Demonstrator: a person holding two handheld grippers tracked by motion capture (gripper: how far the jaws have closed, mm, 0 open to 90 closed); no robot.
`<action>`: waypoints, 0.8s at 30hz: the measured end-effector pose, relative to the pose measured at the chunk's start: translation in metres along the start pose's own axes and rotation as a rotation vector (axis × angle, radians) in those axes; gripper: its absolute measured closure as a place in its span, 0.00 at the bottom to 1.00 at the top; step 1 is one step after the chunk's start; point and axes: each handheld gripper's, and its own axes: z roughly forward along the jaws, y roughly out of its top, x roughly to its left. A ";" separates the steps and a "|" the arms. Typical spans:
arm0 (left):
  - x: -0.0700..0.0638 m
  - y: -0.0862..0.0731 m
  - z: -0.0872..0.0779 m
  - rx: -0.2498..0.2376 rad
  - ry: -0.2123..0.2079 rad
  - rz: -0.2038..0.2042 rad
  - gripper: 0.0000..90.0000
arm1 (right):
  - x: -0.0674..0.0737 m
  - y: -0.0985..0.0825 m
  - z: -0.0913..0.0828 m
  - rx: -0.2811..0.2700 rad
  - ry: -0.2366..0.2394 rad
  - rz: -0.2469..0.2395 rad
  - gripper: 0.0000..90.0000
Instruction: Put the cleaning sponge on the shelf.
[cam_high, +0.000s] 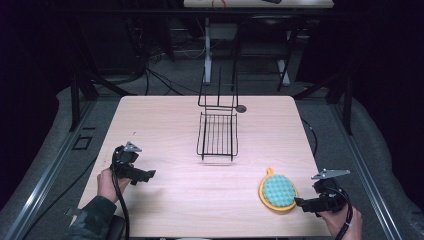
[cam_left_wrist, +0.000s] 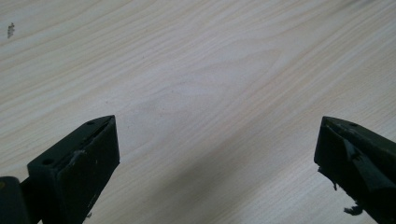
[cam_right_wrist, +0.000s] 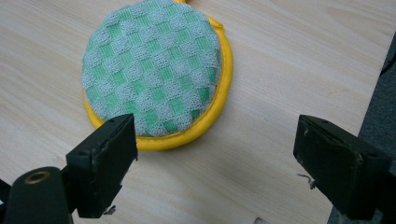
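Note:
A round green-checked pot holder with a yellow rim (cam_high: 278, 192) (cam_right_wrist: 152, 70) lies flat near the table's front right. Just to its right my right gripper (cam_high: 300, 203) (cam_right_wrist: 215, 156) stands open, its jaws wide apart, the left one at the pad's near rim. A black wire rack (cam_high: 218, 131) stands in the middle of the table, its tray part low and its back uprights rising behind. My left gripper (cam_high: 149, 174) (cam_left_wrist: 217, 144) is open over bare wood at the front left, nothing between its jaws.
The light wooden table (cam_high: 165, 115) ends close to my right gripper; dark floor shows past that edge (cam_right_wrist: 380, 88). A small dark round foot (cam_high: 241, 108) sits by the rack's back right corner. Another table's legs stand beyond the far edge.

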 end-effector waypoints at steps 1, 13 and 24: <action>0.000 0.000 0.001 -0.002 0.003 0.000 0.00 | 0.000 0.000 0.000 -0.002 0.003 0.002 0.14; 0.000 0.002 0.002 0.000 -0.007 -0.001 0.00 | 0.001 0.008 0.008 -0.001 0.049 0.000 0.10; 0.000 -0.003 -0.001 0.007 -0.003 0.008 0.00 | 0.002 0.021 0.020 0.000 0.061 -0.008 0.00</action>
